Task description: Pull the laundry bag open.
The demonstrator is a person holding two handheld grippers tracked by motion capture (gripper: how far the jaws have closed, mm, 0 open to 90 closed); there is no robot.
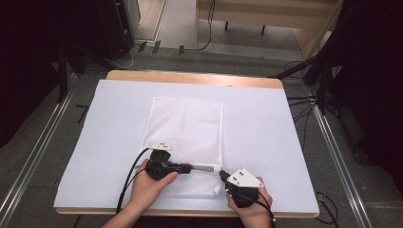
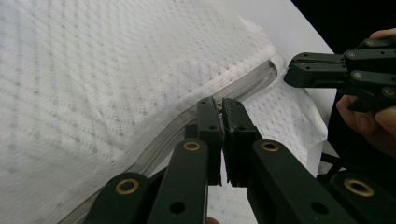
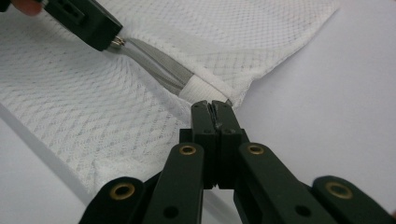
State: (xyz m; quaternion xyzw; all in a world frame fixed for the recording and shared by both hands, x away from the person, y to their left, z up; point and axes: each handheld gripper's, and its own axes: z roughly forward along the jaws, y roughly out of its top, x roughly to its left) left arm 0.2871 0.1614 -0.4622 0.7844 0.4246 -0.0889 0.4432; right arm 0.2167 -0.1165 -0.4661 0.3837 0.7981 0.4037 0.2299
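Note:
A white mesh bag lies flat on the white-covered table, with a grey zipper across its near end. My left gripper points right along the zipper, shut on the small metal zipper pull. In the left gripper view the jaws meet on the pull beside the zipper track. My right gripper is shut on the bag's edge at the zipper's right end, its tips pinching the fabric. The two grippers face each other a short way apart.
The table's wooden edge runs along the far side. Cables and dark stands stand on the floor to the right and left. White table surface extends on both sides of the bag.

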